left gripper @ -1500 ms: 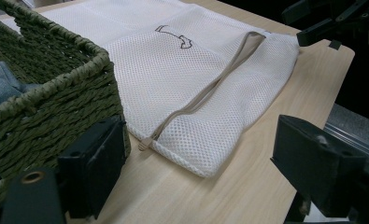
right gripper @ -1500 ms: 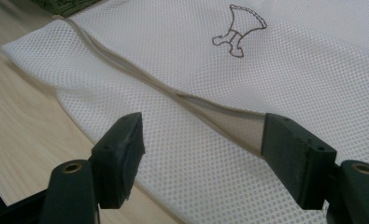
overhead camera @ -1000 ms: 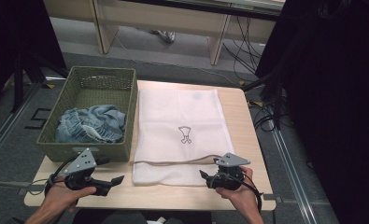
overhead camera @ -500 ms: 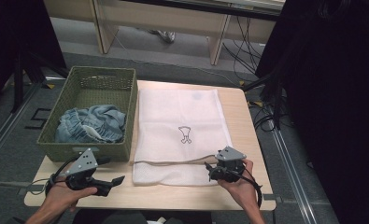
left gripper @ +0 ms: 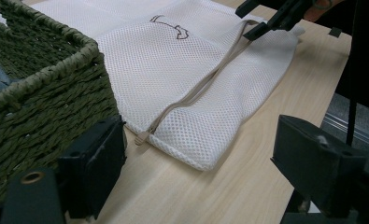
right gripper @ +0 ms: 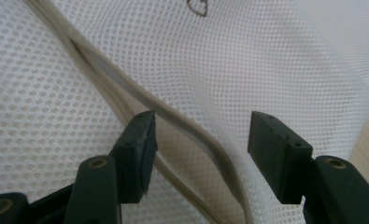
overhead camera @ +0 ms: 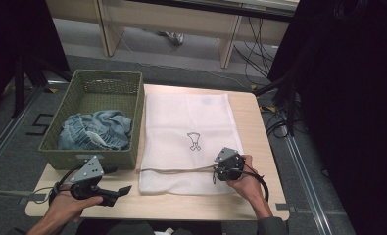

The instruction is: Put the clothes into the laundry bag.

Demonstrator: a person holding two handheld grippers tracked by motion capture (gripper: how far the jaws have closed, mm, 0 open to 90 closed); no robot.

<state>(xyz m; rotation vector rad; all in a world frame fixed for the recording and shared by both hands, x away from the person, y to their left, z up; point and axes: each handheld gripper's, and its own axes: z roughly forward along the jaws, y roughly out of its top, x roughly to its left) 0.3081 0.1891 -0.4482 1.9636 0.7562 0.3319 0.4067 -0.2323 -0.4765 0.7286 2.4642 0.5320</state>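
Beside the near wall of the green woven basket (overhead camera: pixel 95 98), the left claw (overhead camera: pixel 123 189) rests on the table (overhead camera: pixel 201 205) with its jaws spread and nothing between them. Just ahead of it, toward the right, lies the near left corner of the white mesh laundry bag (overhead camera: pixel 191 117), where the beige zipper (left gripper: pixel 196 88) ends in a small tab. Blue denim (overhead camera: pixel 95 129) sits bundled in the basket behind that claw.

Further right, the right claw (right gripper: pixel 198 144) hangs low over the bag's near right part. Its jaws have just been closing, yet they stand apart, and the raised zipper band runs between them without either pad (right gripper: pixel 142 140) pressing on it.

By my reading, the step in hand is taking hold of the zipper's right end so the bag can be opened. The next move calls for the right claw to settle a little lower and pinch the band or its pull squarely, not the loose mesh beside it. The left claw will likely have to pin the bag's corner so the fabric does not drag along.
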